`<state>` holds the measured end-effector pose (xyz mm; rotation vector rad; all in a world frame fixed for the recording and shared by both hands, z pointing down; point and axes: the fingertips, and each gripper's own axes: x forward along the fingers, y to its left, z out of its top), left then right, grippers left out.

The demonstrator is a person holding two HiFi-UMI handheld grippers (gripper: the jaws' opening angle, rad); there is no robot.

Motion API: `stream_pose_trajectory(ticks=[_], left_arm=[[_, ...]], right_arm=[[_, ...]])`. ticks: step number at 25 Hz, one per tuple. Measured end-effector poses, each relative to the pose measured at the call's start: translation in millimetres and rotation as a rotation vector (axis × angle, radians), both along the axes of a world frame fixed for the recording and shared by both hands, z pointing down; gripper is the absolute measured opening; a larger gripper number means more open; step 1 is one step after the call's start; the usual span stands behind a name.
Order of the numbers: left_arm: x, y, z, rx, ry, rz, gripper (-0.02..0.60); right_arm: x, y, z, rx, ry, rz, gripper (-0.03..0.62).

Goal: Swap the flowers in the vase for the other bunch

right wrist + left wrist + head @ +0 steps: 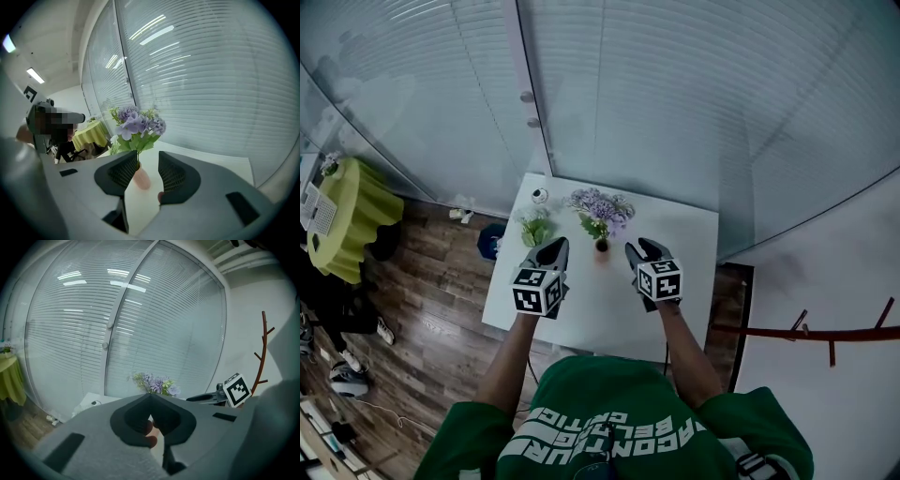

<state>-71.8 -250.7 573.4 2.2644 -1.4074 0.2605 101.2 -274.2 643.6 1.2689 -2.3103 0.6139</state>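
White table [694, 253] holds the vase [140, 179] just ahead of the wide right hand-held gripper [147, 155], probably for steadying; left hand-held gripper [150, 395] closed, empty.

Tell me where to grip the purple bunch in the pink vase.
Grip the green stems just above the small pink vase's neck, below the purple blooms. Come level from the near side with the open right tongs; they stand upright and gathered there.

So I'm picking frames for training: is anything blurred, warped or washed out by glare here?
Head view: strong fisheye bows the blinds, light dim and bluish. Left gripper view: ceiling-light reflections streak the glass, corners black. Right gripper view: the pink vase looks soft, the purple flowers sharper.
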Motion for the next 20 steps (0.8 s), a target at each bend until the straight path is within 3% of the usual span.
stream_pose_trajectory(ticks=[4, 9, 20], left_arm=[[17.1, 13.5, -2.1, 0.007, -0.005, -0.005, 0.002], [38.8, 33.0, -1.6, 0.009, -0.015, -0.01, 0.002], [65.6, 65.2, -4.9, 0.023, -0.012, 0.01, 0.002]], right_arm=[[20.5, 16.2, -18.1, 0.038, -0.004, -0.013, 0.138], [46.6, 36.1, -36.7, 0.101, 0.008, -0.007, 0.039], [70.9, 74.5, -66.2, 0.156, -0.015, 0.005, 0.014]])
